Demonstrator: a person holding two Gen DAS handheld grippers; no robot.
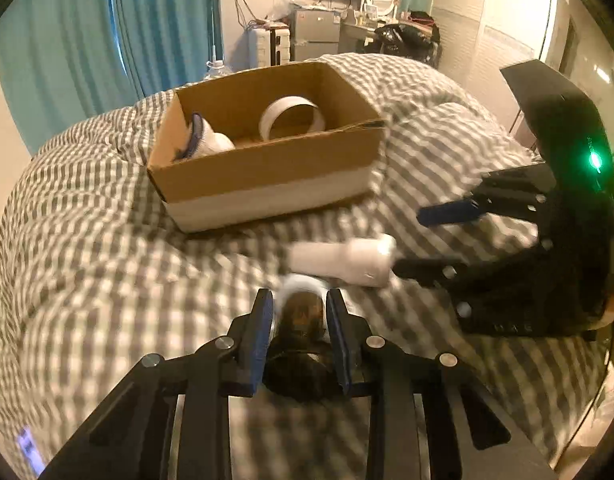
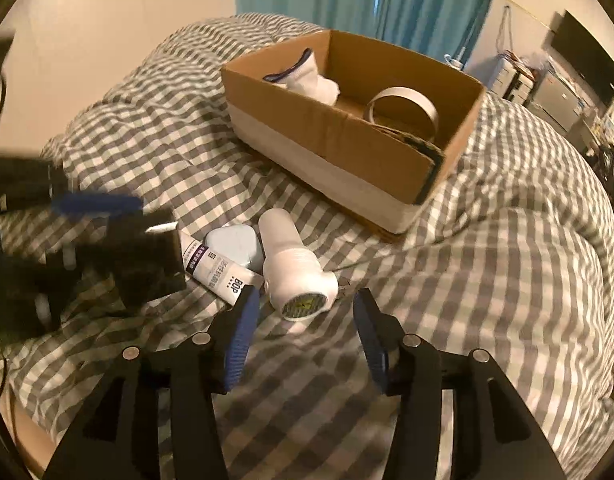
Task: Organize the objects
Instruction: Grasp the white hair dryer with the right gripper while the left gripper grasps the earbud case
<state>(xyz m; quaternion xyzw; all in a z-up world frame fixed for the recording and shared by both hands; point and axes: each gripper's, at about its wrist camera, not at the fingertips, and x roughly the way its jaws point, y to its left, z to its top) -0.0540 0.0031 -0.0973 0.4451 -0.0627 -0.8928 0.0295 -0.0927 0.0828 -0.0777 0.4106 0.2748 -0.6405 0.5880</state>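
Observation:
A cardboard box [image 1: 267,160] sits on the checkered bed; it also shows in the right wrist view [image 2: 339,136]. In it lie a white sock with blue trim [image 1: 205,140] and a roll of white tape [image 1: 293,118]. My left gripper [image 1: 299,308] is shut on a dark square object with a white edge [image 1: 301,314], also seen in the right wrist view [image 2: 147,256]. My right gripper [image 2: 303,312] is open, its fingers on either side of a white hair dryer [image 2: 293,272], apart from it. A white tube [image 2: 215,270] and a pale blue case [image 2: 235,246] lie beside the dryer.
The grey-and-white checkered duvet [image 2: 507,264] covers the whole bed and is rumpled. Teal curtains [image 1: 119,28] hang behind the bed. A small fridge [image 1: 315,34], a dressing table and a wardrobe stand at the far wall.

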